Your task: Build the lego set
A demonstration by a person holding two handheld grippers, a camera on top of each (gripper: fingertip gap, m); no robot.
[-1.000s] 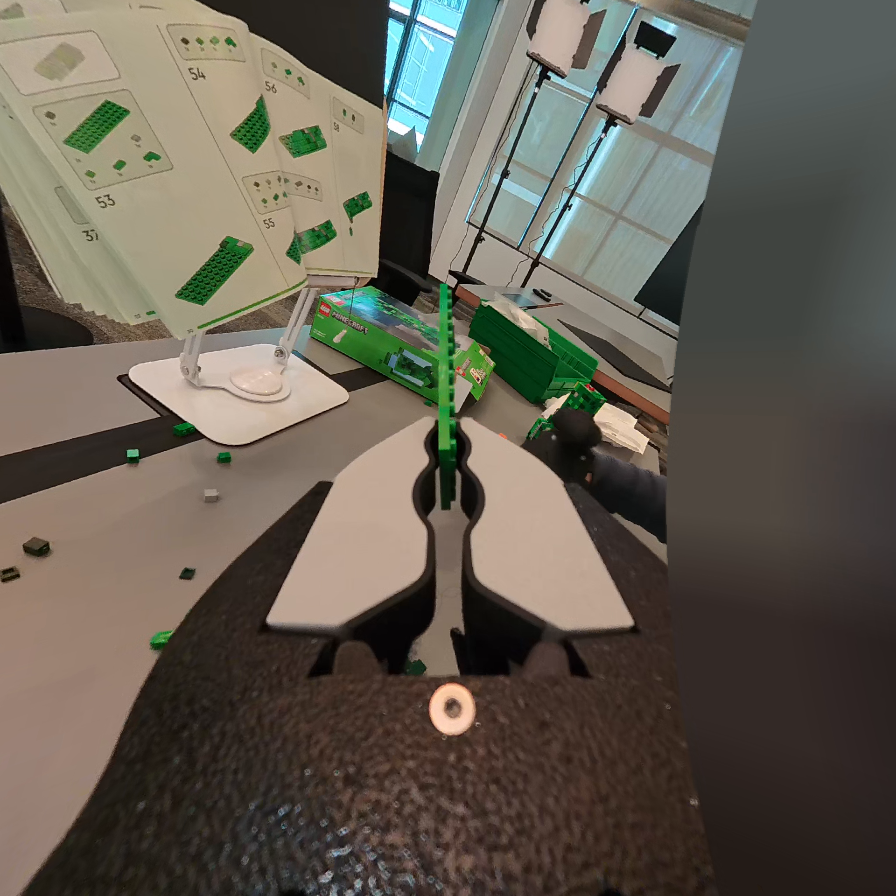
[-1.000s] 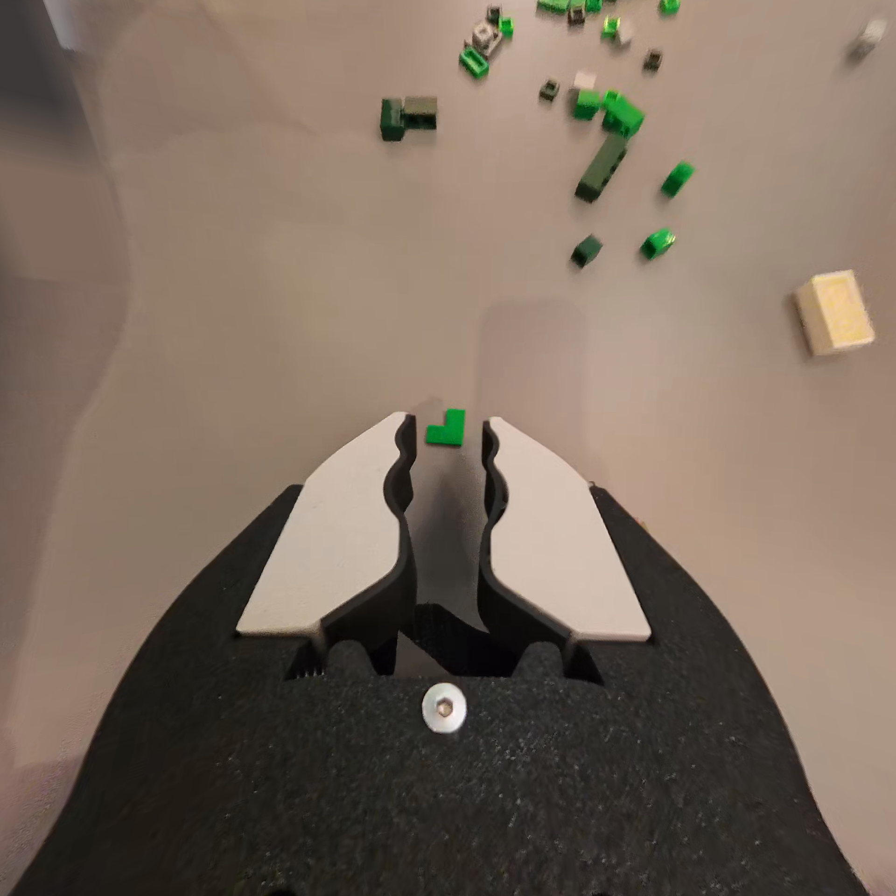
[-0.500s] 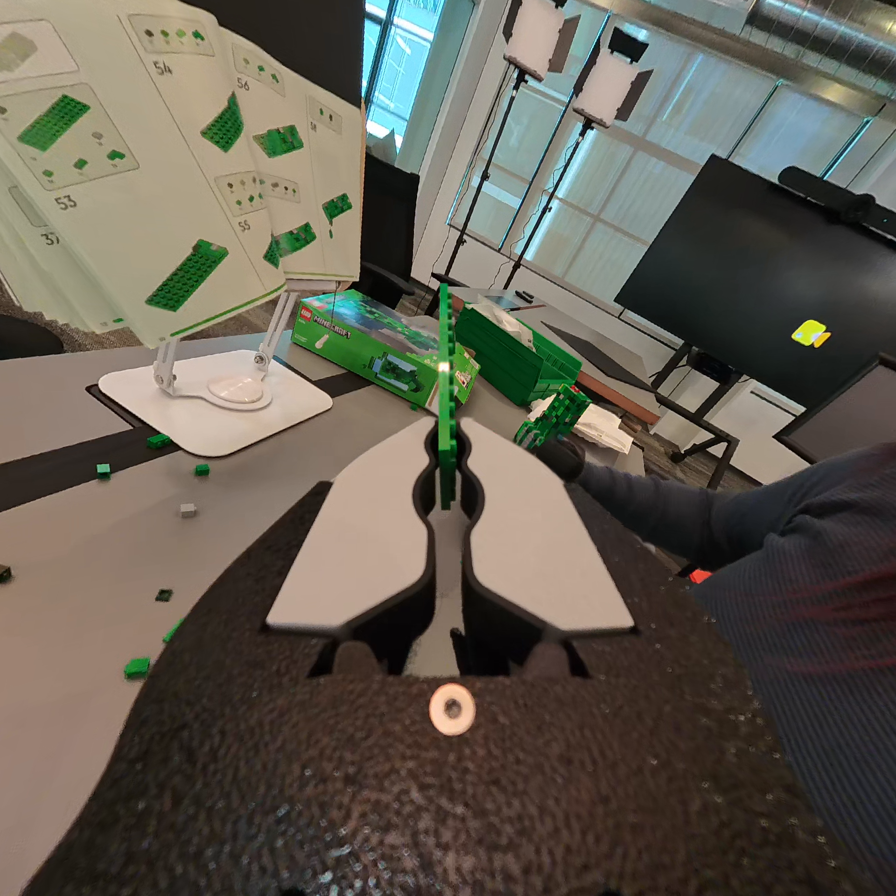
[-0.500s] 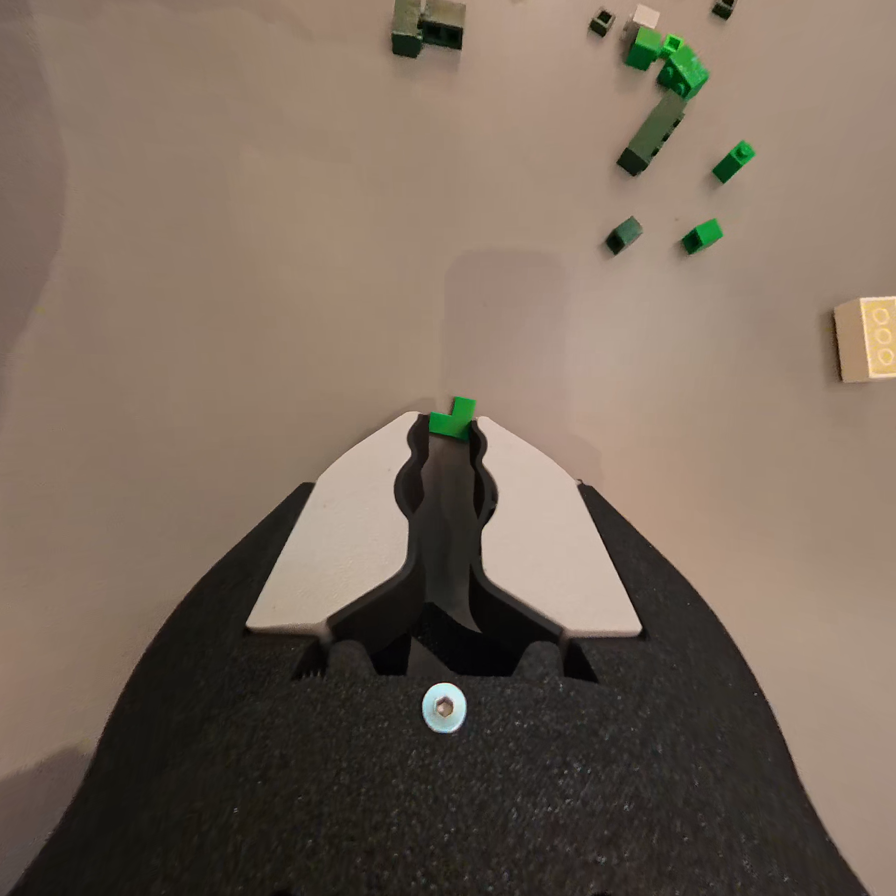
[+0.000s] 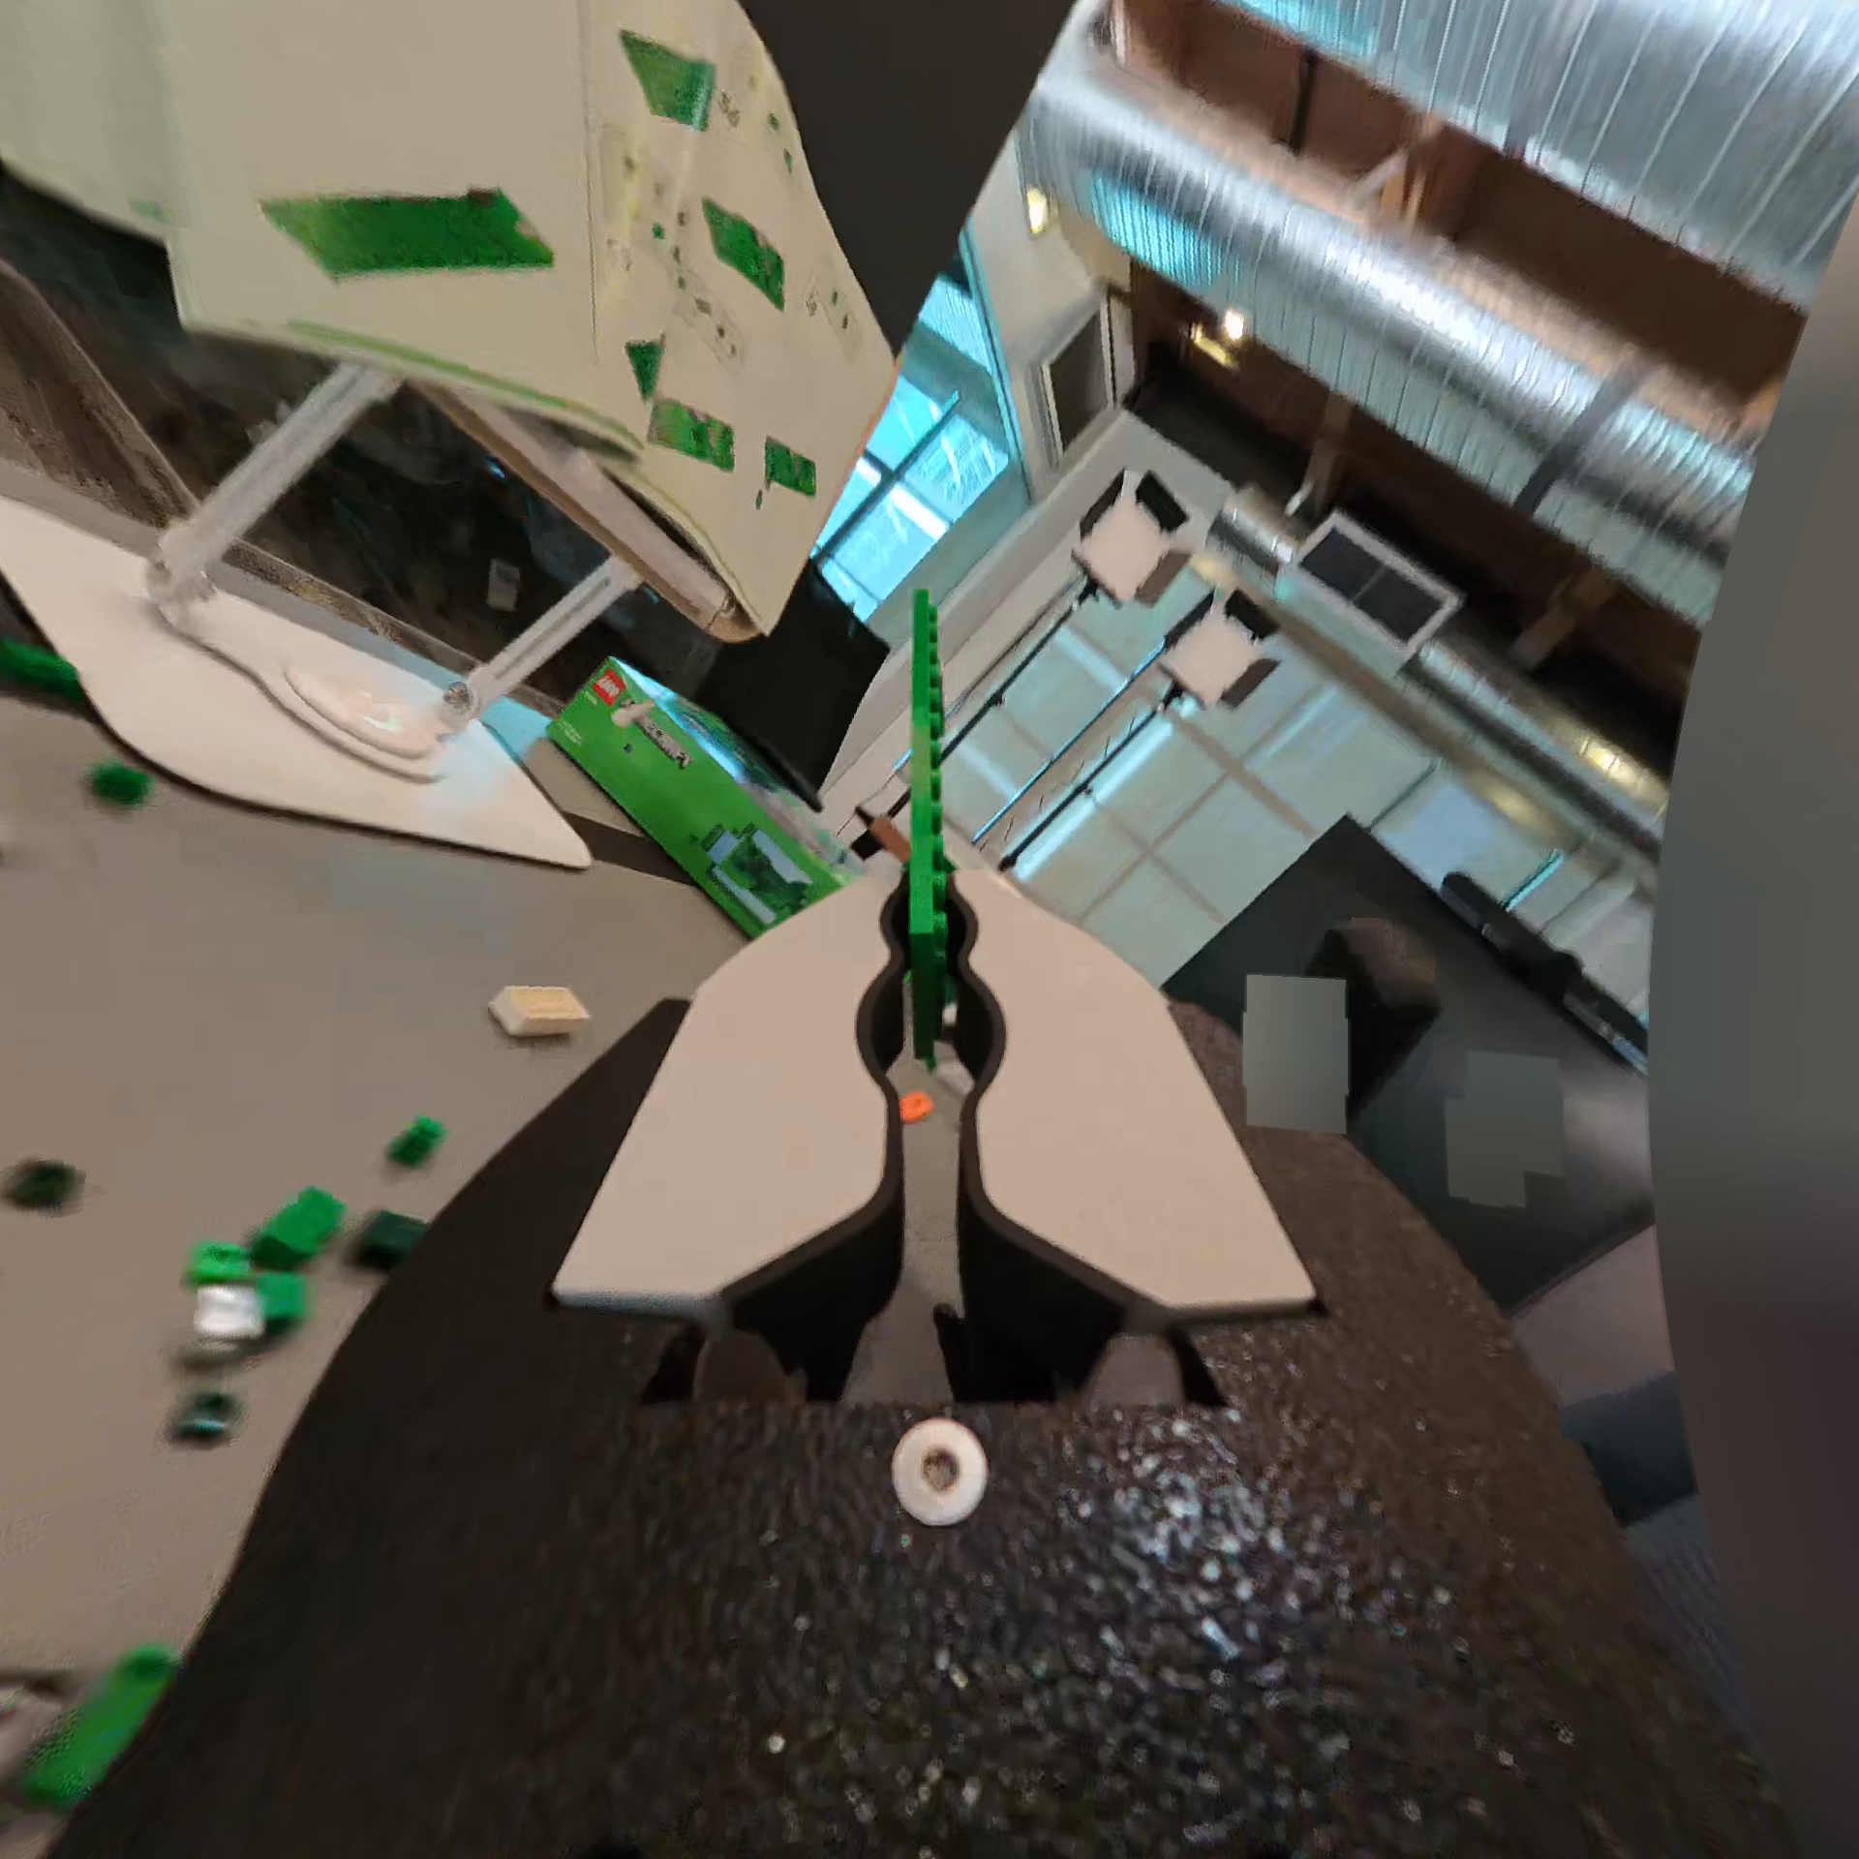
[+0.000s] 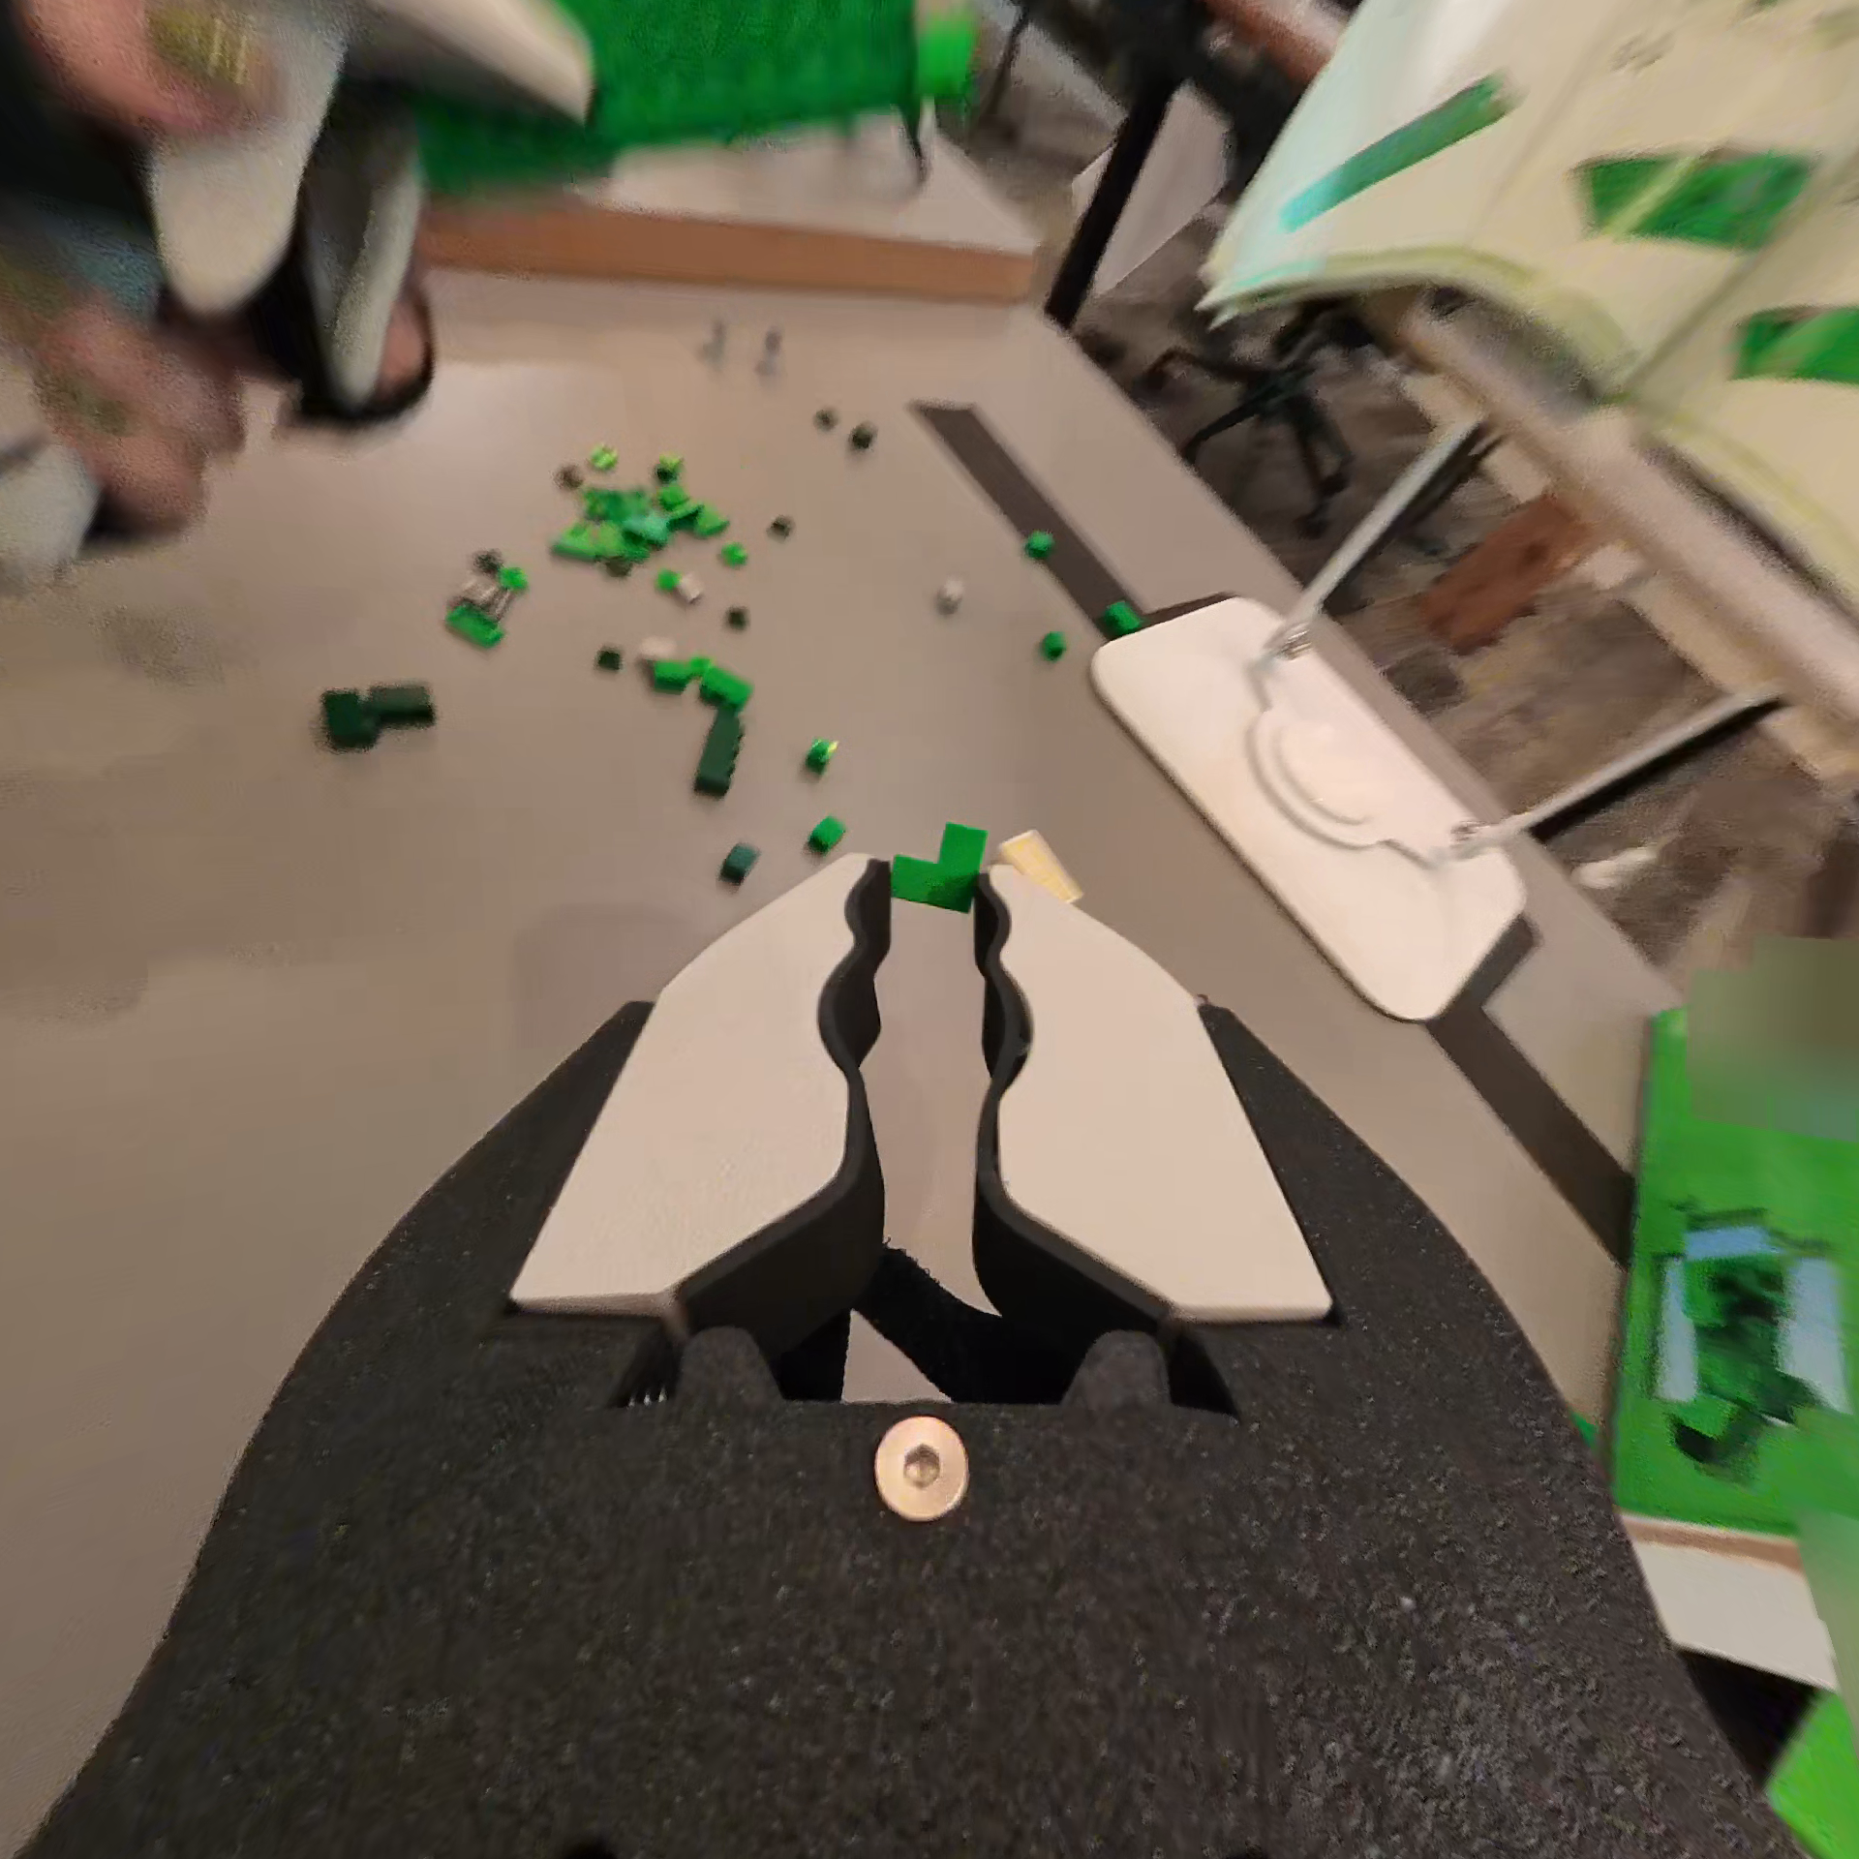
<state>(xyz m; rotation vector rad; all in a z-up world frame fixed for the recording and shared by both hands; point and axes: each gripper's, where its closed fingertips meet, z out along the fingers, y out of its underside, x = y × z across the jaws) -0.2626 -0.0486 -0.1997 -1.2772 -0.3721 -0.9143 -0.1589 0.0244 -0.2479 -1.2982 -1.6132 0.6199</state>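
**Both grippers pinch green building pieces above a brick-strewn counter**

Left wrist view: the left gripper (image 5: 927, 905) has its fingers (image 5: 805, 1056) pressed together on a thin green studded plate (image 5: 925, 765), held edge-on so that it stands straight up out of the tips, studs facing right. Beyond the tips a green toy box (image 5: 694, 795) lies on the grey counter (image 5: 251, 956); it carries a red logo patch and printed artwork, and its lettering is too blurred to make out. Towards the far left edge of the counter a white stand (image 5: 302, 744) props an open instruction booklet (image 5: 483, 201) printed with green building diagrams. A cream brick (image 5: 538, 1009) lies just left of the fingers, and loose green bricks (image 5: 302, 1222) are scattered along the near left part of the counter.

Right wrist view: the right gripper (image 6: 934, 890) pinches a small green L-shaped piece (image 6: 941, 873) between its fingertips, one arm of the piece sticking out past them, above the counter. The cream brick (image 6: 1041, 867) sits on the counter just right of the tips. A spread of loose green bricks (image 6: 644, 563) covers the counter's far middle. The white stand (image 6: 1308, 795) rests at the right edge beside a black strip (image 6: 1016, 503), with the booklet (image 6: 1610, 201) above it. The green box (image 6: 1740, 1288) lies at the near right.
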